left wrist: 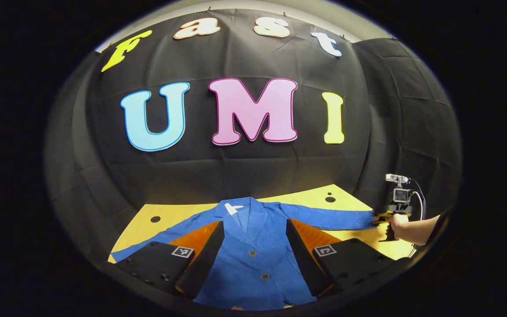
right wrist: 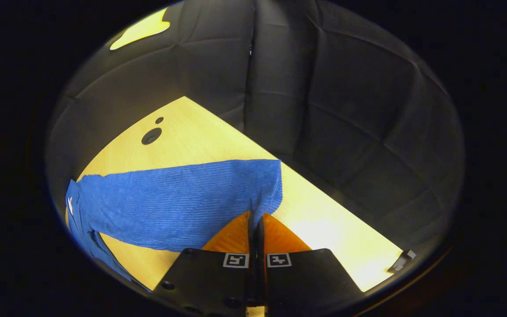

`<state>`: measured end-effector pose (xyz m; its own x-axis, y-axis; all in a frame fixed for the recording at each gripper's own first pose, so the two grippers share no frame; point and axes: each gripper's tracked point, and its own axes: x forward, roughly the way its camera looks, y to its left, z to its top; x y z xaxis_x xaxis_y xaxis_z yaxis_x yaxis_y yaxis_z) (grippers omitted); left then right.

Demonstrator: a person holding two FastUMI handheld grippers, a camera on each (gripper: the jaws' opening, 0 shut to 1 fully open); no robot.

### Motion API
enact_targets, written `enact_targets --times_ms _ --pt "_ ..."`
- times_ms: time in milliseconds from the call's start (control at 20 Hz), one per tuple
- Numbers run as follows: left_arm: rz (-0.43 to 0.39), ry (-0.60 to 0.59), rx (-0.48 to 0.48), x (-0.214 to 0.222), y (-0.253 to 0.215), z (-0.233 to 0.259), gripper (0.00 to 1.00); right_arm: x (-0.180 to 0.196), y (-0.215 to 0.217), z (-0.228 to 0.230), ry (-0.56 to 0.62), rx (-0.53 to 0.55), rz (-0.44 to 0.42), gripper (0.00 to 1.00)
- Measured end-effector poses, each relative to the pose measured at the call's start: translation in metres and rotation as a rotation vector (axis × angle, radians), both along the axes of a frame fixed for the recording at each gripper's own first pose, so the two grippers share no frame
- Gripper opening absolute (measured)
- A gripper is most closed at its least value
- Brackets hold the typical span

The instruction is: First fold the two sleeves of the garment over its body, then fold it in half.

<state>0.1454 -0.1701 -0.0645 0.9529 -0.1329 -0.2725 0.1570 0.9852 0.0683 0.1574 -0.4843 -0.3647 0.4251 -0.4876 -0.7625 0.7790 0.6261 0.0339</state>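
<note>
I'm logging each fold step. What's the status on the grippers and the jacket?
Left hand-held gripper open, above the blue jacket. Right hand-held gripper shut on the sleeve cuff. Both sleeves spread flat on the table, no fold yet. Nothing in the way.

Blue jacket [left wrist: 253, 259] hem cut off below; left cuff hidden behind hand-held gripper [left wrist: 255, 259]
</note>
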Motion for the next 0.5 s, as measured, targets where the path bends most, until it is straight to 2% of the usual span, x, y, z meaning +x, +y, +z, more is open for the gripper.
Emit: enact_targets --times_ms 300,500 --pt "0.031 -0.019 -0.047 -0.017 0.01 0.003 0.82 -0.004 -0.003 0.059 -0.058 -0.126 0.03 0.01" --pt "0.048 -0.016 -0.069 -0.032 0.029 -0.002 0.81 -0.012 0.012 0.086 -0.086 -0.155 0.043 0.01"
